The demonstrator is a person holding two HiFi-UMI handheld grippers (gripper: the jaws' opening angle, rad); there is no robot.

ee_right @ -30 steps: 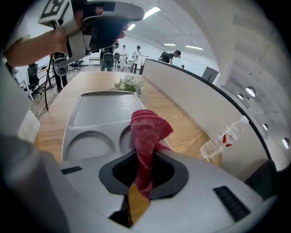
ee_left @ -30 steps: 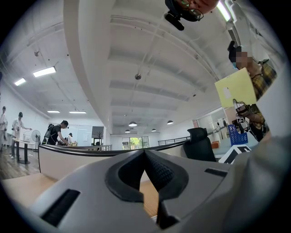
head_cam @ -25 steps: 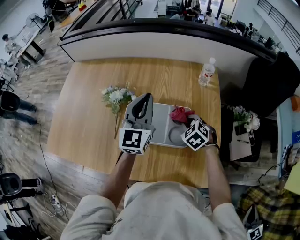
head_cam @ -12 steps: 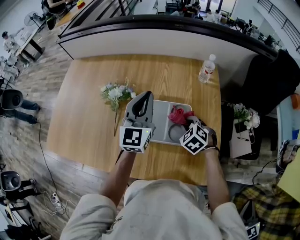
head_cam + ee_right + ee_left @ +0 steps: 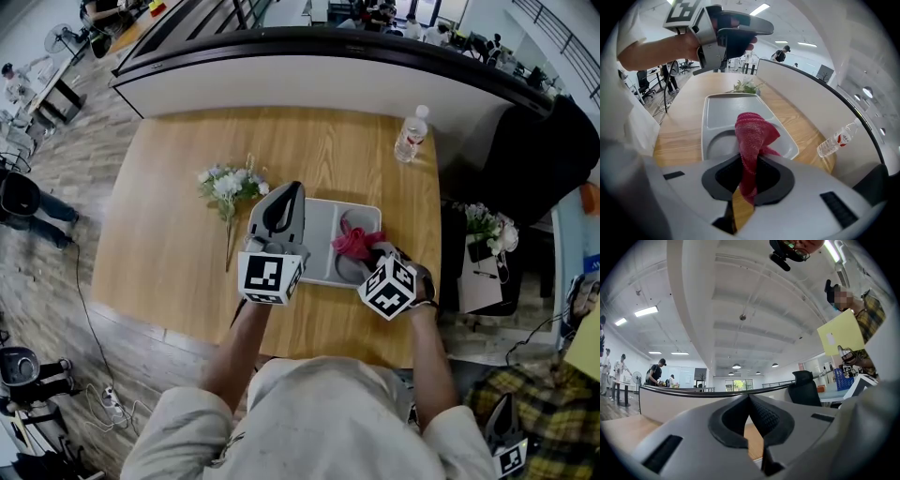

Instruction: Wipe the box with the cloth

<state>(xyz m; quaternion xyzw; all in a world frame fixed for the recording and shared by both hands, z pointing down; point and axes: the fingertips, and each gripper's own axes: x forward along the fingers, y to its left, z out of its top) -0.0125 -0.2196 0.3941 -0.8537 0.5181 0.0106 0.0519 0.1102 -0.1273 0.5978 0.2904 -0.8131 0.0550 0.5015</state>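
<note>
Red cloth [image 5: 354,241] hangs pinched in the right gripper [image 5: 749,174], whose jaws are clenched on its lower end while the bunched top rises over the grey box [image 5: 717,112]. That box, a shallow tray with a round compartment, lies on the wooden table [image 5: 187,234], near its near-right part. The left gripper [image 5: 281,208] is held above the box's left side, jaws closed together on nothing. A bunch of white flowers [image 5: 228,187] lies left of the box, and a water bottle [image 5: 411,136] stands at the far right.
</note>
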